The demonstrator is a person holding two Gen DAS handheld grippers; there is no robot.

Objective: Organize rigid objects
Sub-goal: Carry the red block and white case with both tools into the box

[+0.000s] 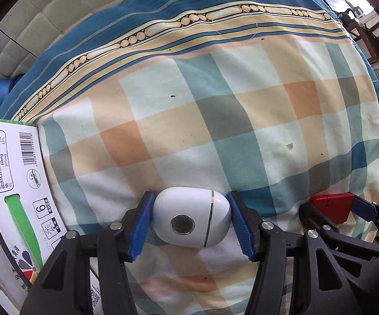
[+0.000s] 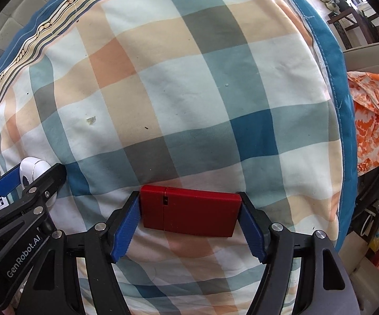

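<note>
- Left claw [image 1: 191, 223] grips a white case [image 1: 190, 216] at lower centre, over the checked sheet [image 1: 189, 110].
- Right claw [image 2: 189, 216] clamps a red box [image 2: 190, 211] (lower centre).
- A carton [image 1: 8, 183] sits at the left edge.

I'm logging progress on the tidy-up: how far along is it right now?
Mid-job, by the look of it. Nothing shows as put away yet: no sorted pile is in view. In hand: the left gripper is clamped on the white case, the right gripper on the red box, both over the checked cloth. Left: setting both down, perhaps near the carton at the left edge.
</note>
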